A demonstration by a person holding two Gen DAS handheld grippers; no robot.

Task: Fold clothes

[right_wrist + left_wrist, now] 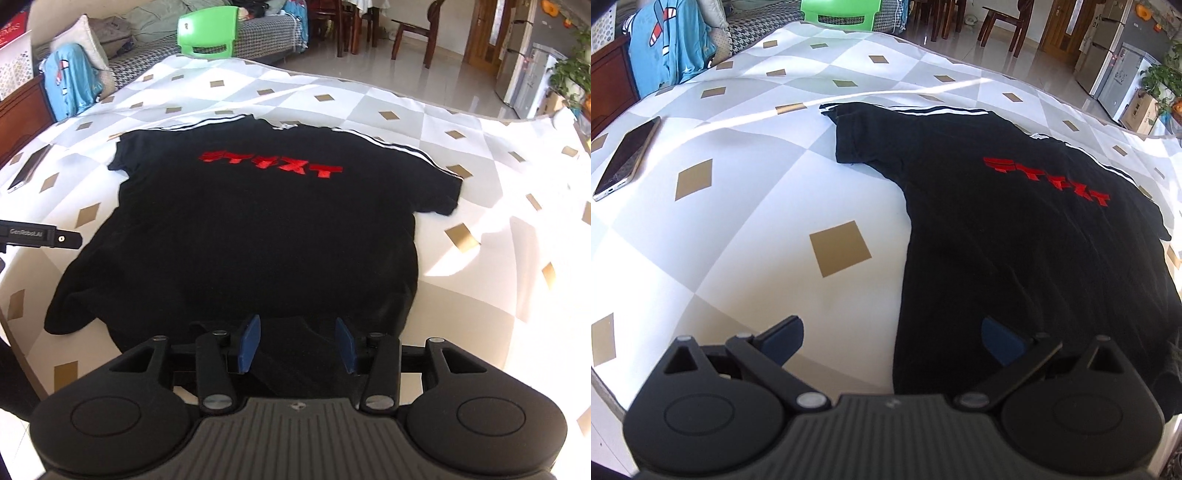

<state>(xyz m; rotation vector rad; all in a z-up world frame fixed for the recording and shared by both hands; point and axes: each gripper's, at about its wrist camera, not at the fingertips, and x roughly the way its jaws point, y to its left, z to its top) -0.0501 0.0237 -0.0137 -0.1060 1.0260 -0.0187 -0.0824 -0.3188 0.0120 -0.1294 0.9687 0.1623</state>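
Note:
A black T-shirt [1015, 240] with red lettering [1049, 181] and white shoulder stripes lies spread flat on the table, its collar at the far side. In the left wrist view my left gripper [892, 328] hangs wide open above the shirt's near left edge, one finger over the bare cloth and the other over the black fabric. The right wrist view shows the same T-shirt [258, 229] from its bottom hem. My right gripper [299, 332] is partly open over that hem. Black fabric lies between and under its blue pads [253, 341], and neither pad presses on it.
The table wears a white, grey and gold diamond cloth [738, 221]. A phone [626, 158] lies at its left edge. A blue garment [670, 40] hangs at the far left, a green chair [846, 13] stands behind. The left tool's black body [55, 238] shows left in the right wrist view.

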